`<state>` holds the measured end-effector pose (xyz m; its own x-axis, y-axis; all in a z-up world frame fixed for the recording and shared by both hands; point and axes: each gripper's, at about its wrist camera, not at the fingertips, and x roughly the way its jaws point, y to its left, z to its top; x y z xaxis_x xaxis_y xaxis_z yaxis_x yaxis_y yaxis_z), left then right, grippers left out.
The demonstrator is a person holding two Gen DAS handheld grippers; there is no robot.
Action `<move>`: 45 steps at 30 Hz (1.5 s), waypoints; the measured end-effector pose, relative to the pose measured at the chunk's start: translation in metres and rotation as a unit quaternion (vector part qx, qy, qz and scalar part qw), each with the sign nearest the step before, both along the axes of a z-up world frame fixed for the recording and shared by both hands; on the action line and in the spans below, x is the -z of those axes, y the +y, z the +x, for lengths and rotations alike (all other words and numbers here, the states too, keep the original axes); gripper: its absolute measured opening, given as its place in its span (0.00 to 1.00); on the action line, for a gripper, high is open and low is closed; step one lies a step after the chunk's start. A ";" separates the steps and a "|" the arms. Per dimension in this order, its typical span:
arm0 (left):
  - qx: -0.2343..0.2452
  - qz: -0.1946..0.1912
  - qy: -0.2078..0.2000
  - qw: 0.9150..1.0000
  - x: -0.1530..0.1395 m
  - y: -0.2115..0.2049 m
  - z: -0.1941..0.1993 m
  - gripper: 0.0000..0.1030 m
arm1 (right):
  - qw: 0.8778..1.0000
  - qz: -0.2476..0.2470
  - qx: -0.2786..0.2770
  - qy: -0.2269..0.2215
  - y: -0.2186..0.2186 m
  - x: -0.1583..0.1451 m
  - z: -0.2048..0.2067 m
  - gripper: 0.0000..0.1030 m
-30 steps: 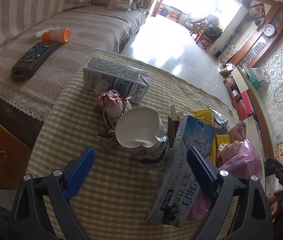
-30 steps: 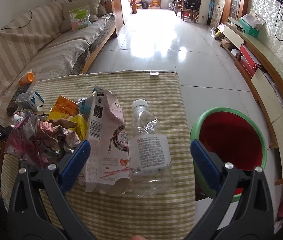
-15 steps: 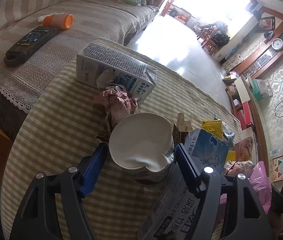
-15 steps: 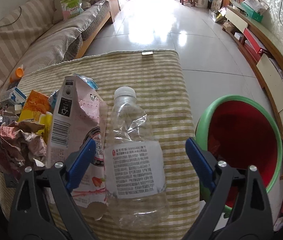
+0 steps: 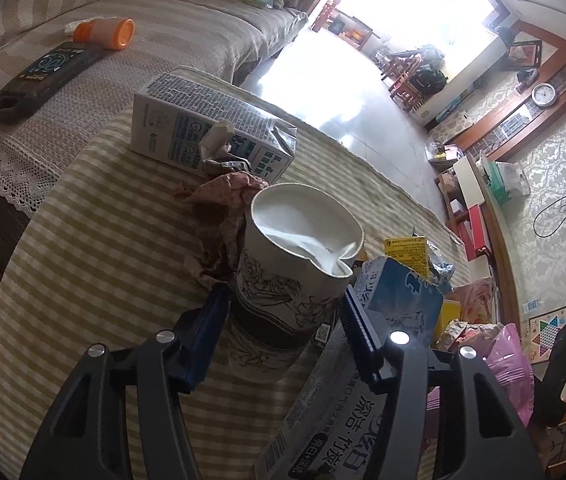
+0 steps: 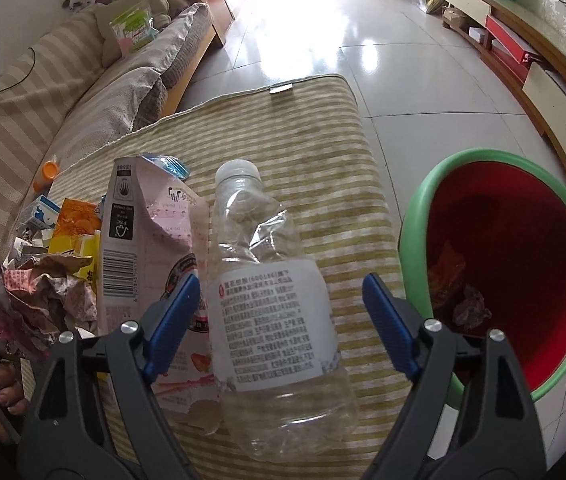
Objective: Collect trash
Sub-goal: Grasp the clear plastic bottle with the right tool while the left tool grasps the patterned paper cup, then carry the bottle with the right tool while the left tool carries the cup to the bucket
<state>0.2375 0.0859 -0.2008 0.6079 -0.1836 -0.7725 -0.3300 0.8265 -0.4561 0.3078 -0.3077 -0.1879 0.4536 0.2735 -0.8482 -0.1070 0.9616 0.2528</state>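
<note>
Two pieces of trash sit between the claws. A paper cup (image 5: 299, 248) stands upright on the striped worktop (image 5: 95, 248), its rim dented, and the left claw (image 5: 283, 304) is closing round its lower half, blue pads at either side; I cannot tell whether they press yet. Crumpled pink paper (image 5: 227, 196) lies against the cup's far side, with a grey milk carton (image 5: 203, 136) on its side beyond that. A blue tissue box (image 5: 395, 300) leans right beside the claw's right finger, crowding it.

Over at the right claw (image 6: 281, 304), a clear plastic bottle (image 6: 267, 280) lies flat on the worktop, cap pointing away. The jaws are closing with the bottle between them: the left pad is at its label, the right one still apart from it. A torn pink carton (image 6: 143, 240) lies just beside the bottle, under the left finger. A red bin with a green rim (image 6: 415, 216) stands off the worktop's right edge, some scraps inside.
</note>
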 end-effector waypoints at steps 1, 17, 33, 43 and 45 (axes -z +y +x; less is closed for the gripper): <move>0.002 0.003 -0.001 1.000 -0.001 -0.001 0.000 0.51 | 1.000 0.000 0.002 -0.001 0.000 0.000 -0.001 0.79; 0.032 0.063 -0.021 0.997 -0.021 -0.009 -0.010 0.48 | 1.000 0.007 -0.027 0.008 0.010 -0.001 -0.006 0.50; 0.025 0.081 -0.074 0.994 -0.074 0.011 -0.063 0.48 | 0.997 0.030 -0.020 -0.065 0.006 -0.060 -0.047 0.48; 0.025 0.091 -0.097 0.991 -0.101 0.006 -0.086 0.48 | 0.994 0.043 -0.022 -0.097 0.006 -0.089 -0.070 0.48; 0.028 0.096 -0.104 0.990 -0.107 0.002 -0.087 0.48 | 0.993 0.045 -0.022 -0.104 0.005 -0.096 -0.072 0.48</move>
<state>0.1503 0.0881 -0.0934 0.7501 -0.0835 -0.6560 -0.1976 0.9184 -0.3429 0.2353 -0.3028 -0.0922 0.6018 0.3676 -0.7090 -0.2078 0.9293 0.3054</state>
